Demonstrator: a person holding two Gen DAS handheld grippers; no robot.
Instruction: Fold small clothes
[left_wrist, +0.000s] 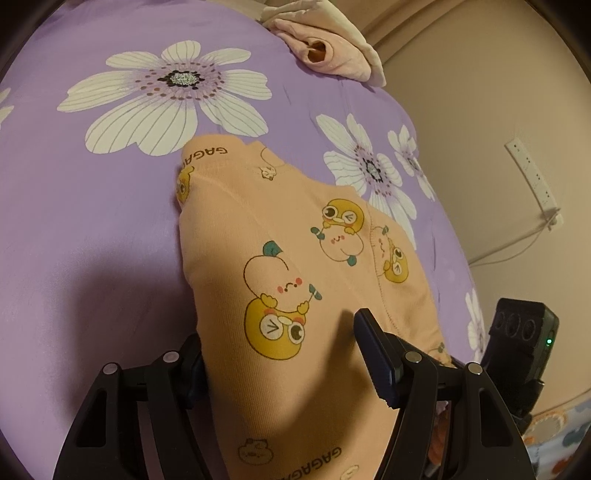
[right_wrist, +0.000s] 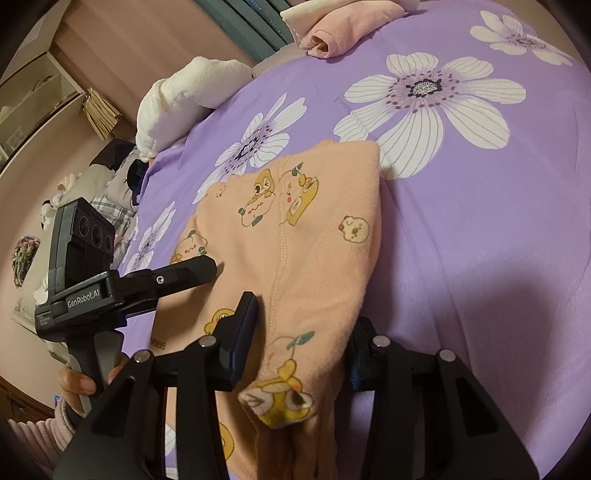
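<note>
An orange garment printed with cartoon ducks and peaches lies partly lifted on the purple flowered bedsheet. In the left wrist view a wide bunch of it fills my left gripper. One fingertip rests on top and the other is tucked under the cloth's edge. In the right wrist view a raised fold of the garment runs between the fingers of my right gripper, and a turned-over corner hangs near the camera. The far finger is hidden behind the cloth. The left gripper shows there at the garment's left side, held by a hand.
Folded pink clothes sit at the bed's far edge, with a white rolled towel beside them in the right wrist view. The bed edge drops to a beige floor with a power strip and cable. Cluttered shelves and bags stand beyond.
</note>
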